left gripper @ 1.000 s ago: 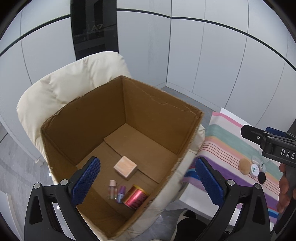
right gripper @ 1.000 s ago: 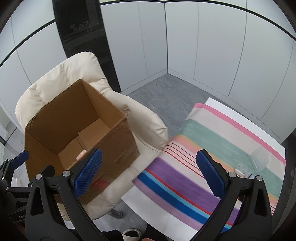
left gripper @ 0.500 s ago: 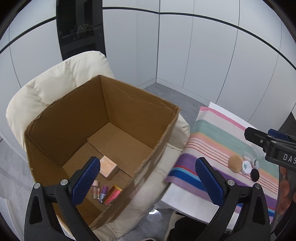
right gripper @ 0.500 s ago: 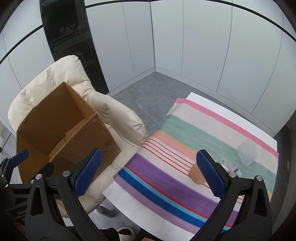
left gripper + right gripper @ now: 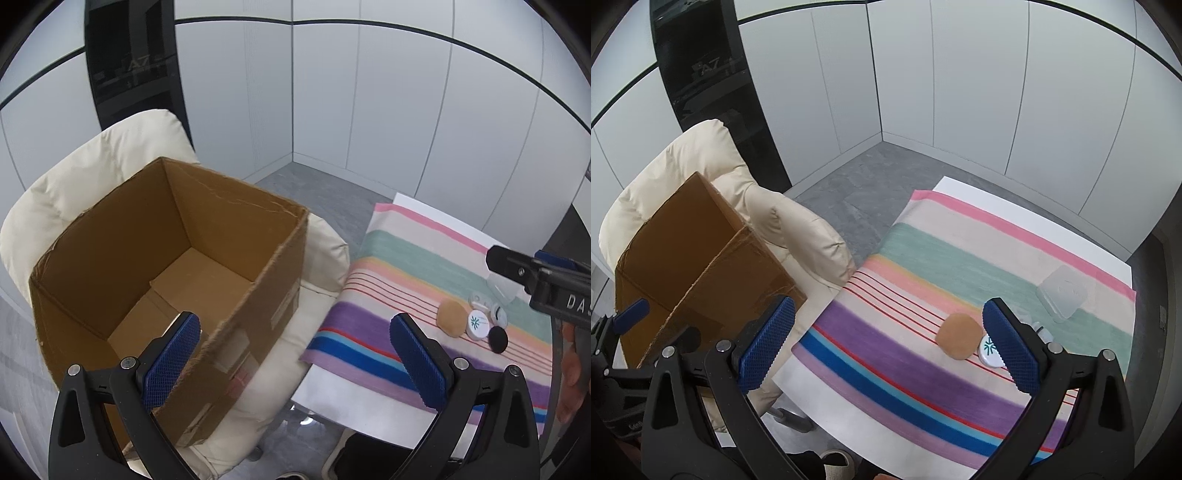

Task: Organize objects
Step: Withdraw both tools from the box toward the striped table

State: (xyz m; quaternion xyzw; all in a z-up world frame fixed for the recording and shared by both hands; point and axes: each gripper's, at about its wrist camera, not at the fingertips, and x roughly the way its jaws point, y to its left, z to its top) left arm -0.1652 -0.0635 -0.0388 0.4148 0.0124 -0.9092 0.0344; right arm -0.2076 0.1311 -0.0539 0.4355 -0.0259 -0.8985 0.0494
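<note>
Presently both claws, left claw (image 5: 295, 354) and right claw (image 5: 888, 343), gape empty; lower right, the tan puff (image 5: 959, 336) awaits pickup for the cardboard box (image 5: 236, 210) at left.

A cardboard box (image 5: 166, 280) is sitting on an armchair (image 5: 92, 177) at nine o'clock. At three o'clock a tabletop (image 5: 849, 417) is carrying a cloth (image 5: 923, 266), where a round puff (image 5: 960, 340) is lying touching a small jar (image 5: 989, 351), a clear case (image 5: 1063, 292) lying behind them.
</note>
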